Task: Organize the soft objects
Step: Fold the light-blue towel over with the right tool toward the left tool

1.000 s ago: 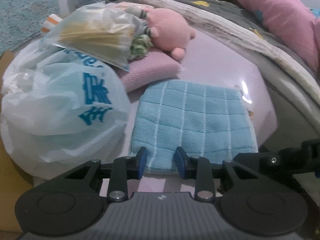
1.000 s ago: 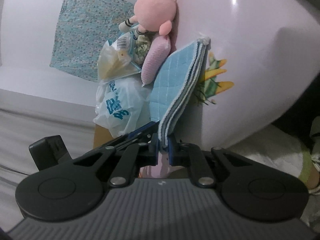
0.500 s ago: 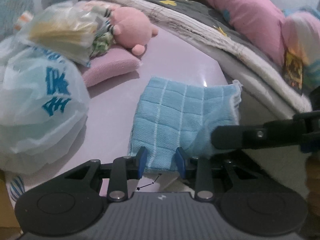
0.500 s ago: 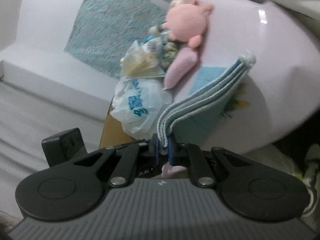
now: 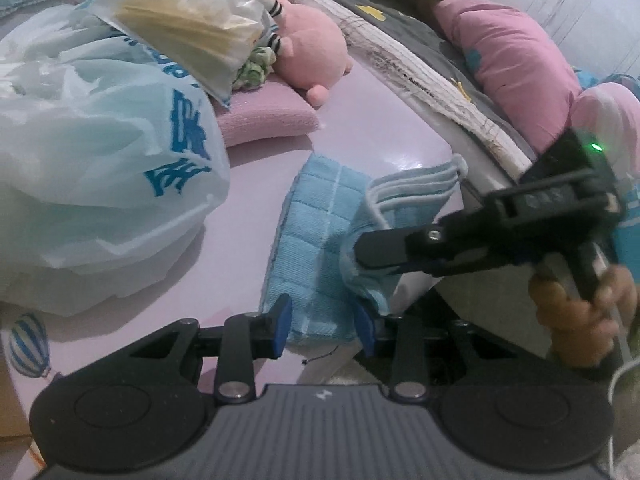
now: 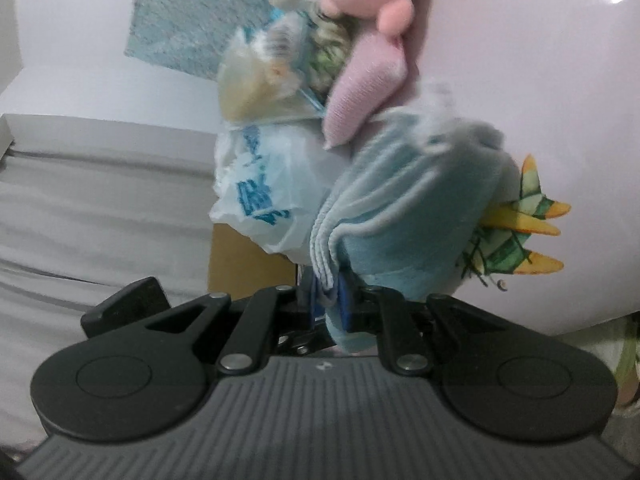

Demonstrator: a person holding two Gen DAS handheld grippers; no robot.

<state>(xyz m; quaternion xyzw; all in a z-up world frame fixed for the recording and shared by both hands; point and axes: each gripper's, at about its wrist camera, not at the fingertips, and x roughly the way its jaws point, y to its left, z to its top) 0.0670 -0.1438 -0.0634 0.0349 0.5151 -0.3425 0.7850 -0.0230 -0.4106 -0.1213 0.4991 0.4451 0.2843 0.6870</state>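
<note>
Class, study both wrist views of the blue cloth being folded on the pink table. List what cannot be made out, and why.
- Left wrist view: the white plastic bag has opaque contents and is cut off by the left edge.
- Left wrist view: the pink plush toy is partly behind the clear packet.
- Right wrist view: the upper edge of the blue checked cloth is motion-blurred.
- Right wrist view: the cloth covers part of the table's printed drawing.

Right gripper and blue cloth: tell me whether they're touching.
Touching. The right wrist view shows the blue cloth pinched between the right gripper pads, though the jaws are opening.
</note>
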